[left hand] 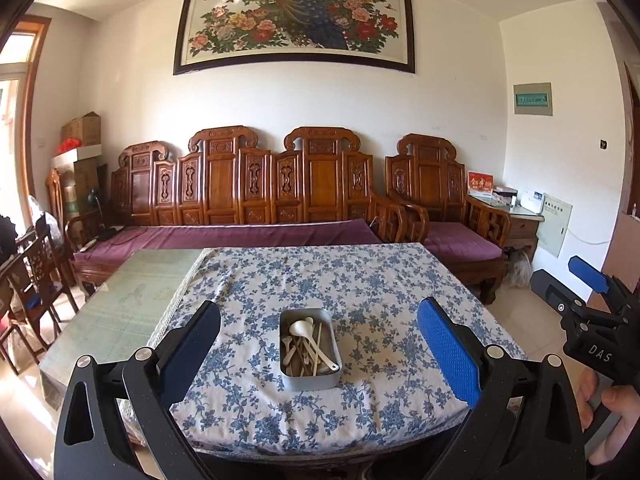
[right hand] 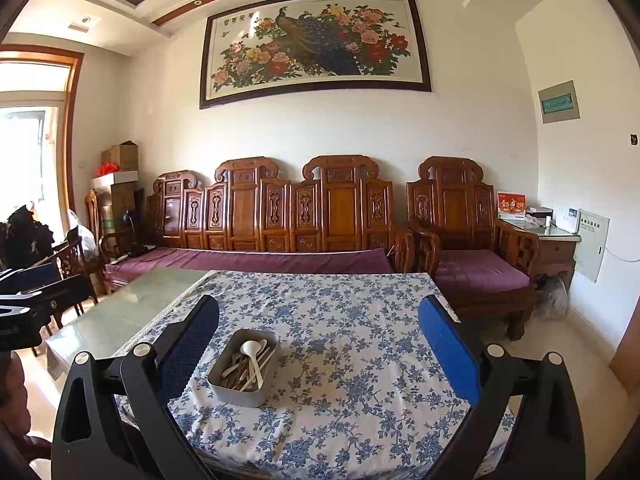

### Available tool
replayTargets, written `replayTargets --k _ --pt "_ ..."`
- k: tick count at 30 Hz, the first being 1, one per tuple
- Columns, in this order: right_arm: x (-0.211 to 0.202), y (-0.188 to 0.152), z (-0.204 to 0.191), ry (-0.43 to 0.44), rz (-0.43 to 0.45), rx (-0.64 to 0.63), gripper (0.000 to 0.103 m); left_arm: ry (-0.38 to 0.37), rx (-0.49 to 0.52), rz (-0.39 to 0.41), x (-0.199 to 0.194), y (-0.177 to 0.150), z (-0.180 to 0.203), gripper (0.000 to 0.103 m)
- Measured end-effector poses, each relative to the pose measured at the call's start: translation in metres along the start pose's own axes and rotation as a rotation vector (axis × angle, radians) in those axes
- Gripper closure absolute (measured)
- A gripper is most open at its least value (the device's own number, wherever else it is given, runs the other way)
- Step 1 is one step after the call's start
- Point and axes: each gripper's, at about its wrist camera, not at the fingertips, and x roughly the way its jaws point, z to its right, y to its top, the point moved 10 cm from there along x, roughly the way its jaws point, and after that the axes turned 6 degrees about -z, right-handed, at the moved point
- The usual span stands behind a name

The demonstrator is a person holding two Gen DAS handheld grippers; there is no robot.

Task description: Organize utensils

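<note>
We see one metal tin [left hand: 310, 350], rectangular with rounded corners and grey walls, standing on the blue-flowered tablecloth [left hand: 360, 280] near the front middle of the table. Inside it lie the utensils [left hand: 306, 346]: one large white spoon [left hand: 301, 327] on top, some smaller pale spoons and a few thin wooden sticks, all crossing each other. We cannot count them exactly, because they overlap and are small in both views.

Our left gripper [left hand: 318, 350] is held above the near edge of the table with its two fingers spread wide and nothing between them; the tin sits ahead of it, between the fingers in its view and not touching them. Our right gripper [right hand: 318, 350] is also wide apart and empty; in its view the tin [right hand: 244, 368] lies ahead and toward its left finger. A hand [left hand: 608, 412] holds the right gripper at the right border of the left view.
</note>
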Motion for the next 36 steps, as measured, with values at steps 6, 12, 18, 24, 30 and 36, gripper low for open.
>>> replayTargets --k 6,12,18,24,30,36 --pt "0.001 -0.001 -0.001 -0.001 -0.004 -0.001 0.003 0.003 0.0 0.0 0.0 -0.001 0.0 0.008" --pt "0.0 0.0 -0.002 0.002 -0.005 0.0 0.003 0.009 0.001 -0.001 0.001 -0.001 -0.001 0.008" --pt "0.001 0.0 -0.004 0.004 -0.006 0.001 0.003 0.014 0.004 -0.001 0.002 -0.001 -0.002 0.008" --pt "0.001 -0.002 -0.008 0.008 -0.007 0.001 0.003 0.016 0.002 0.001 0.001 -0.001 -0.003 0.008" --pt "0.001 -0.002 -0.009 0.009 -0.008 0.002 0.003 0.016 0.003 0.001 0.002 -0.002 -0.003 0.008" --pt "0.001 -0.002 -0.009 0.01 -0.008 0.003 0.003 0.016 0.002 0.001 0.001 -0.002 -0.002 0.008"
